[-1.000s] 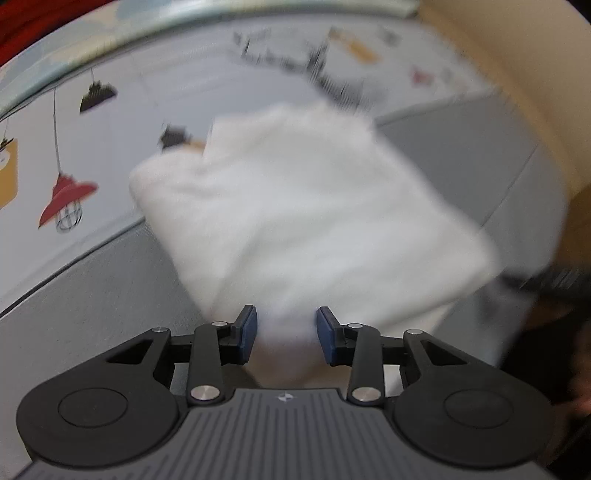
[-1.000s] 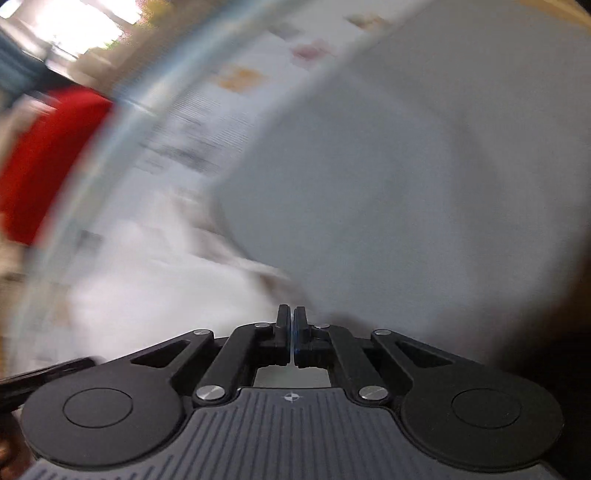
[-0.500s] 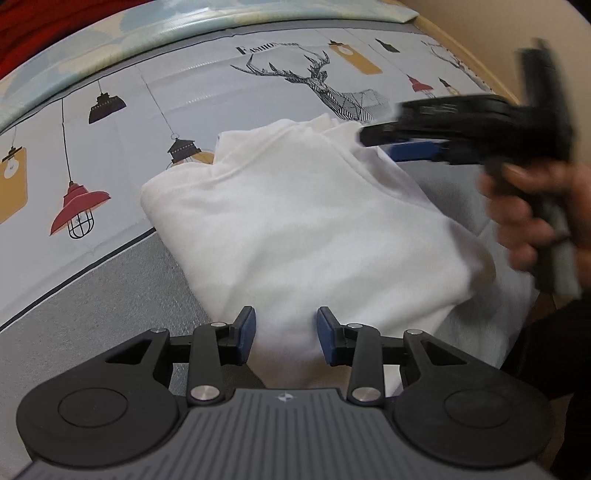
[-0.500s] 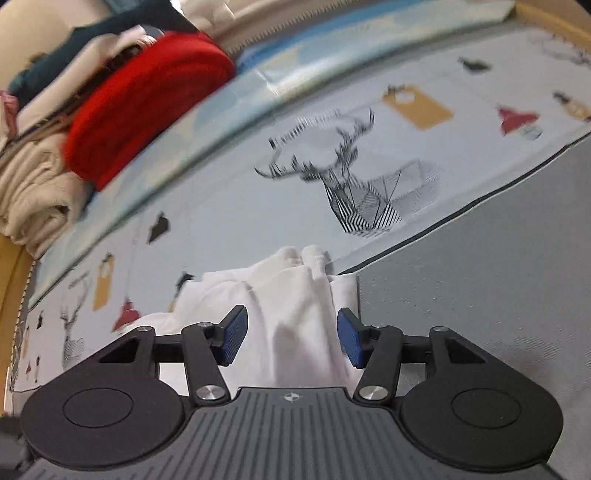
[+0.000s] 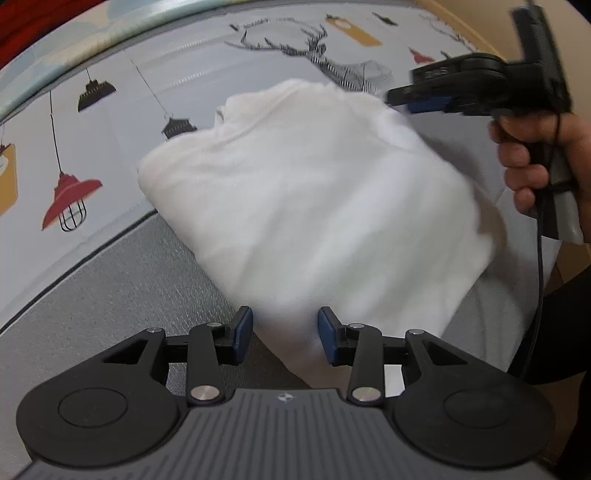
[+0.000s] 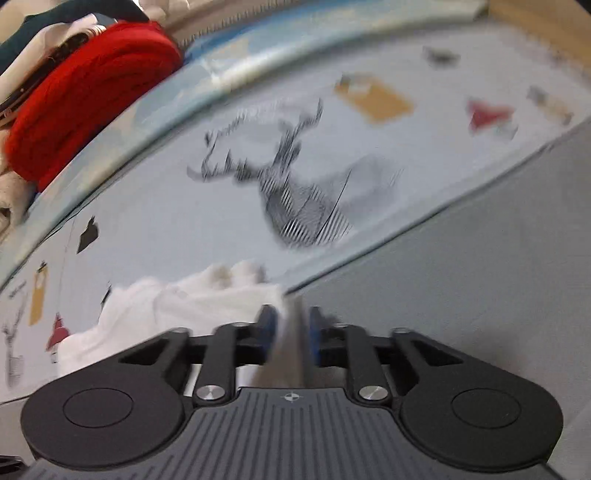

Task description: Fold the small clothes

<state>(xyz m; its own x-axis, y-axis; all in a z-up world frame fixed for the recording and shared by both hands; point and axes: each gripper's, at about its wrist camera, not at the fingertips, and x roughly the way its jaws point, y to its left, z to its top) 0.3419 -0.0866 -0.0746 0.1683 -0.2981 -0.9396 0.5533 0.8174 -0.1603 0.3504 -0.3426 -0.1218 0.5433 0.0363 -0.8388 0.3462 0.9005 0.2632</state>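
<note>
A white folded garment point(image 5: 314, 192) lies on the printed grey tablecloth point(image 5: 92, 288). My left gripper point(image 5: 285, 332) is open, its blue pads on either side of the garment's near edge. My right gripper point(image 6: 289, 330) is at the garment's far corner; it also shows in the left wrist view point(image 5: 424, 101), held by a hand. Its jaws are narrowed with a gap between them, and the view is blurred. The garment point(image 6: 184, 310) lies left of and beneath the right gripper's fingers.
The cloth carries a deer print point(image 6: 291, 199) and lamp prints point(image 5: 70, 199). A red folded garment point(image 6: 85, 107) sits in a pile of clothes at the back left. A wooden edge point(image 5: 476, 26) runs along the table's right side.
The right gripper's jaws have narrowed from wide open and it has moved lower at the garment's far corner. The garment's far side has shifted. The left gripper has stayed open at the near edge.
</note>
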